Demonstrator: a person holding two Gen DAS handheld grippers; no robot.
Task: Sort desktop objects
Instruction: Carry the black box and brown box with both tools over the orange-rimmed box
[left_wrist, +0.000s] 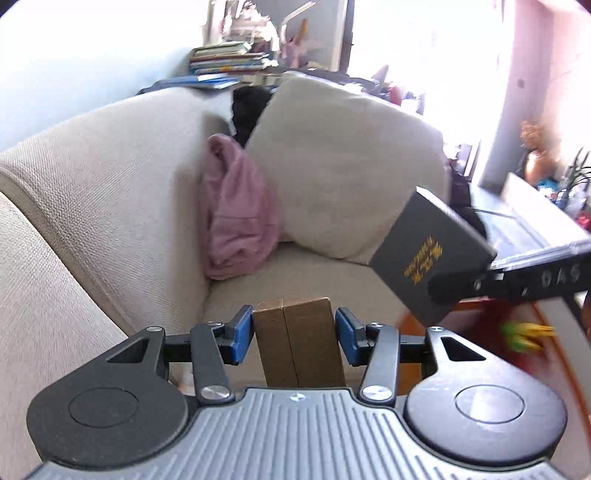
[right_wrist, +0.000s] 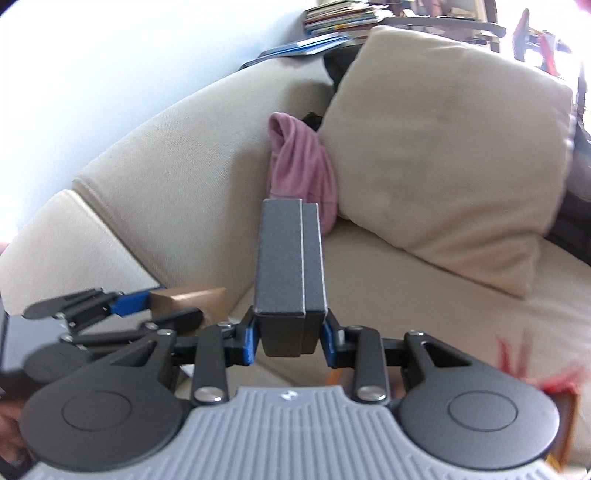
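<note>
1. The left gripper (left_wrist: 294, 334) holds a brown cardboard box (left_wrist: 301, 343) between its 2 blue pads; both pads press on the box's sides, so the fingers are clamped on it.
2. The brown cardboard box is plain kraft-coloured, rectangular and upright, with a seam running down the middle of the face toward the camera. Its top edge stands just above the pads.
3. The right gripper (right_wrist: 290, 338) holds a dark grey box (right_wrist: 290, 266), with its blue pads clamped on the lower part of both sides.
4. The dark grey box is matte and oblong and rises well above the pads. A thin pale line runs lengthwise where lid and base meet.
5. In the left wrist view, the dark grey box shows tilted at the right, with gold lettering on its broad face; the lettering is too blurred to read.
6. Both boxes are held up in the air in front of a beige sofa (left_wrist: 110, 184), with a beige cushion (right_wrist: 443, 155) and a pink cloth (left_wrist: 232, 221) behind them.
</note>
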